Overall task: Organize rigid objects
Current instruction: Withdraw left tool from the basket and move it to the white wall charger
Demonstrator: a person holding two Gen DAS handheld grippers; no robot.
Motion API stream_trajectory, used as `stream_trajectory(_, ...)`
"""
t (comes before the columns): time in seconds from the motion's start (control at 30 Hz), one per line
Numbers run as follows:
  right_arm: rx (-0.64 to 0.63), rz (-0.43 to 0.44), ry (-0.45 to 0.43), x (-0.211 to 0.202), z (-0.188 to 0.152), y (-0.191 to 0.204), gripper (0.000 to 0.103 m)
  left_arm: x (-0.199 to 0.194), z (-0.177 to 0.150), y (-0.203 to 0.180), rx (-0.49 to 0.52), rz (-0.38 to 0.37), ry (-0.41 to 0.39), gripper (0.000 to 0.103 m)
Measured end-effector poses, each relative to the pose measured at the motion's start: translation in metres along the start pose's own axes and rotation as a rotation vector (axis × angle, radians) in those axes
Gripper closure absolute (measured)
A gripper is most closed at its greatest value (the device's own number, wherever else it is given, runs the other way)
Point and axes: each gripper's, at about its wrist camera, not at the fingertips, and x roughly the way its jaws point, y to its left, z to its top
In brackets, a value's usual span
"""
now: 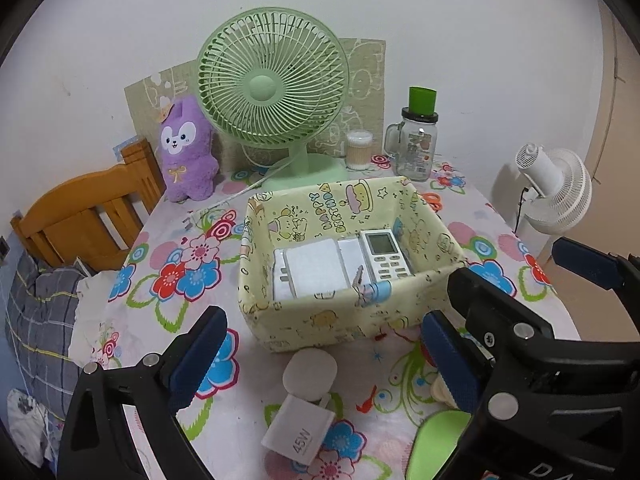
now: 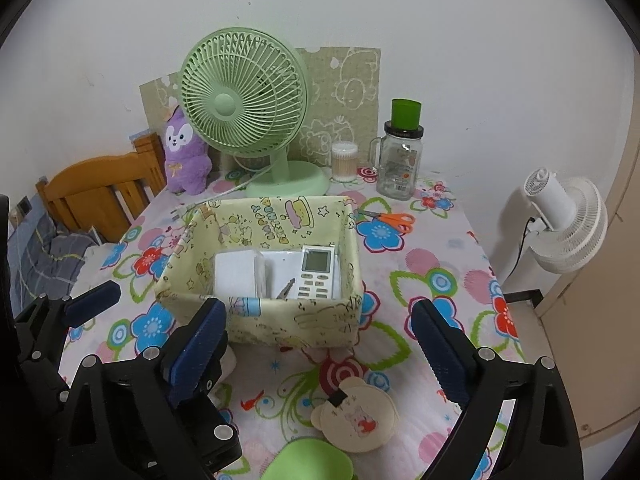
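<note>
A yellow cartoon-print fabric basket (image 1: 320, 320) (image 2: 304, 320) stands mid-table. In it lie a white remote (image 2: 316, 272), white flat boxes (image 2: 236, 272) and a small metal piece. My left gripper (image 1: 324, 360) is open just in front of the basket, with nothing between its fingers. Below it on the cloth lie a white 45W charger (image 1: 298, 432) and a white rounded block (image 1: 310, 372). My right gripper (image 2: 320, 348) is open and empty, close beside the left one. A beige bear-shaped disc (image 2: 356, 416) and a green object (image 2: 308, 460) lie under it.
Behind the basket stand a green desk fan (image 1: 272, 88), a purple plush (image 1: 186, 148), a cotton-swab tub (image 1: 359, 150) and a glass jar with a green lid (image 1: 416, 148). Orange scissors (image 2: 390, 220) lie right of the basket. The table (image 2: 440, 264) ends at the right; a white fan (image 2: 568, 224) stands beyond it.
</note>
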Motion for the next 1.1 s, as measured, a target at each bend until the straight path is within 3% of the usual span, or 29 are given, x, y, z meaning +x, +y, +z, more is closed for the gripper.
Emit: stream_trajectory(1.1, -0.021, 0.008, -0.046, -0.064, -0.049, 0.005, 0.008, -0.061, -0.051, 0.000, -0.006, -0.021, -0.045, 0.004)
